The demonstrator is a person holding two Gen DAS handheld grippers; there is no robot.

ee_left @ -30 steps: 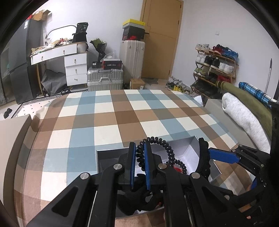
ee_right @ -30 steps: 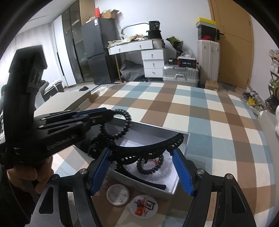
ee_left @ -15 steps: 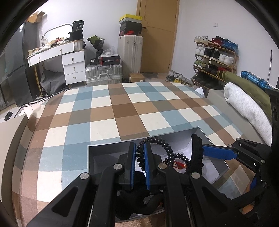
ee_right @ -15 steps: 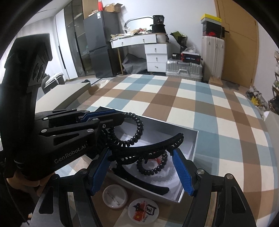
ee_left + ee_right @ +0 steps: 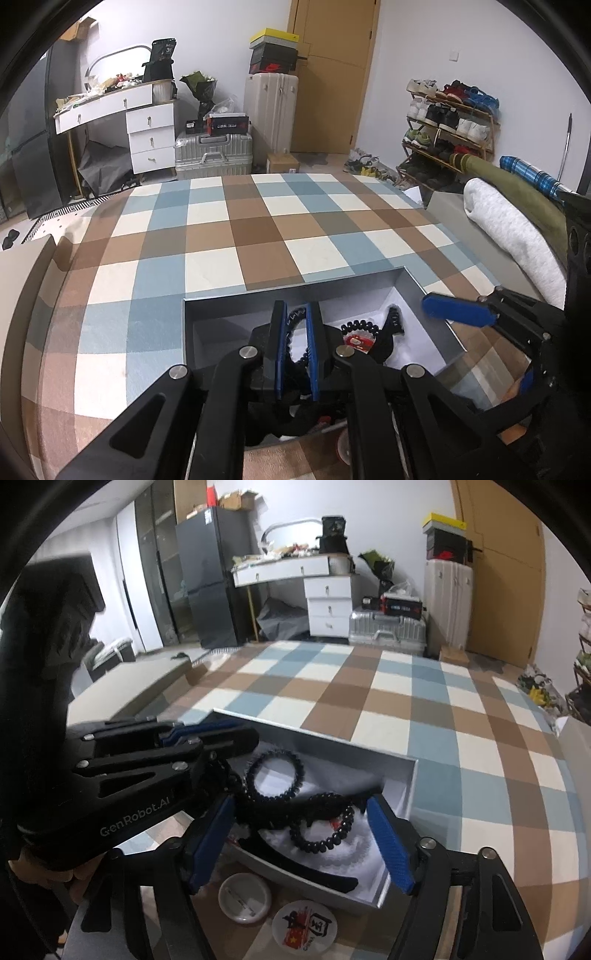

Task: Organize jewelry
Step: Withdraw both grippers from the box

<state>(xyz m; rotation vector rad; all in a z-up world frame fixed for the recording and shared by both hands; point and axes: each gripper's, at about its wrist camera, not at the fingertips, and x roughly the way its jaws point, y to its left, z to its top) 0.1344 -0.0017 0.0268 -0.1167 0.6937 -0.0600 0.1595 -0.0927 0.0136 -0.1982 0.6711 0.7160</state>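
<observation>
A grey open box (image 5: 295,295) (image 5: 332,744) with a white lining sits on the checked cloth. My left gripper (image 5: 295,325) (image 5: 221,731) reaches down into it, shut on a black beaded bracelet (image 5: 293,332) (image 5: 275,777). A second black bead bracelet (image 5: 321,829) (image 5: 356,326) with a red charm lies in the box beside a black headband (image 5: 299,867). My right gripper (image 5: 303,834) is open over the box's near side, around the headband's arc without closing on it.
Two round badges (image 5: 243,895) (image 5: 304,928) lie on the cloth in front of the box. The checked cloth (image 5: 236,229) stretches beyond. A grey cushion and folded clothes (image 5: 509,229) lie at the right. Furniture and suitcases stand at the back.
My left gripper has lowered the bracelet from above the rim down into the box. The right gripper has stayed open at the box's near side.
</observation>
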